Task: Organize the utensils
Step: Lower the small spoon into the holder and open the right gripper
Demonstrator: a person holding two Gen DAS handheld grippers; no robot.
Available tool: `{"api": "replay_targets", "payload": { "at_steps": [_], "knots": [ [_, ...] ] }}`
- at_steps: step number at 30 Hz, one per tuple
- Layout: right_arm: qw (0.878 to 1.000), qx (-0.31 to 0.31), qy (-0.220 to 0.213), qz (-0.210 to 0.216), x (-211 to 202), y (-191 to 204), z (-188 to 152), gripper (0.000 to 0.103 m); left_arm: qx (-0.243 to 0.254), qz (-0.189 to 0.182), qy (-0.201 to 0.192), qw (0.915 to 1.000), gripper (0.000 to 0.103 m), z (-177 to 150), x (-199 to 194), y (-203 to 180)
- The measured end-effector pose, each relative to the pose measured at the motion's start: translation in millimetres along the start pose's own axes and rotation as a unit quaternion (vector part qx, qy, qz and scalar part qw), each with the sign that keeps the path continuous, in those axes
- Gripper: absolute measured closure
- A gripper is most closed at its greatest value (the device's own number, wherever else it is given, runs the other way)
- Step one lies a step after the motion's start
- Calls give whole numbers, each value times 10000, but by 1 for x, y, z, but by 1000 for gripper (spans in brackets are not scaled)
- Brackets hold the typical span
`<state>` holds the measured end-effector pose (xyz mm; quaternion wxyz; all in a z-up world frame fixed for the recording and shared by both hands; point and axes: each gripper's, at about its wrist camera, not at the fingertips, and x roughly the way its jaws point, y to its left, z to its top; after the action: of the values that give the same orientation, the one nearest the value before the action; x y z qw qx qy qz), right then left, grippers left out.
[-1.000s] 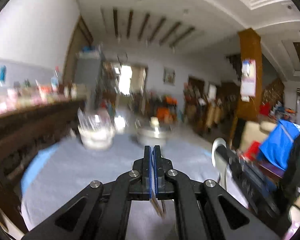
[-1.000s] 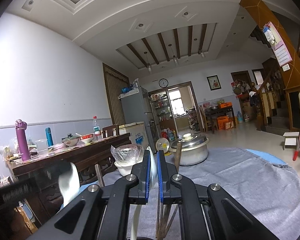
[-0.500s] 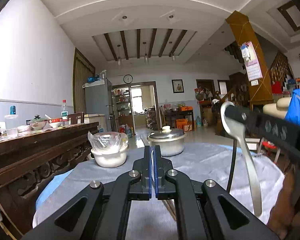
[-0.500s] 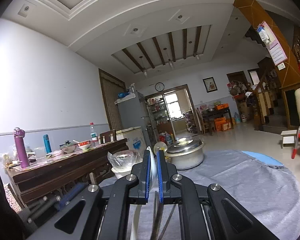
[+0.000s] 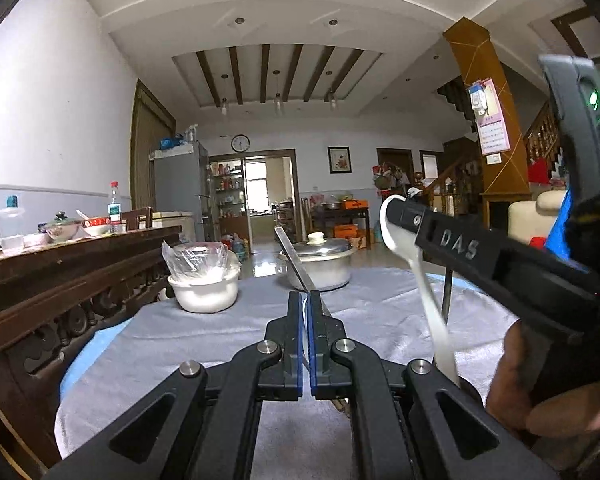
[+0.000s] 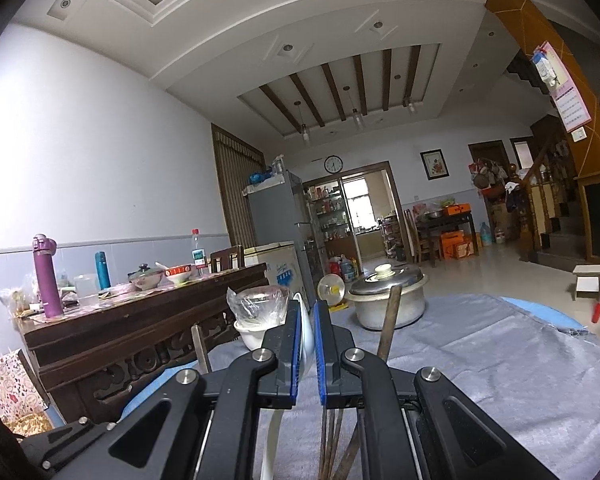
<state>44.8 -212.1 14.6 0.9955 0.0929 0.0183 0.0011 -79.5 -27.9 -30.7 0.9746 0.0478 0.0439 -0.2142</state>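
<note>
A white spoon is clamped in the right gripper, before the pot. The left gripper pinches what looks like a chopstick.

Bright daytime room, both pictures sharp.
Sunlight comes in through the far doorway straight ahead of the grippers. Ceiling lines bend near the edges, and the corners go black.

Raised letters "DAS" stand on the black finger of the right claw.
</note>
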Motion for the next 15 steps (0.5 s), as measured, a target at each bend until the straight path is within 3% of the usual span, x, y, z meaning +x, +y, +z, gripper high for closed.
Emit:
{"api": "replay_targets", "payload": {
  "at_steps": [8,15],
  "knots": [
    [10000,-46,71,43,1,0,0,95,-97,-146,90,9998,101,0,0,4],
    [9993,134,232,253,-13,-7,4,93,-457,197,178,9986,101,9,-3,26]
  ]
}}
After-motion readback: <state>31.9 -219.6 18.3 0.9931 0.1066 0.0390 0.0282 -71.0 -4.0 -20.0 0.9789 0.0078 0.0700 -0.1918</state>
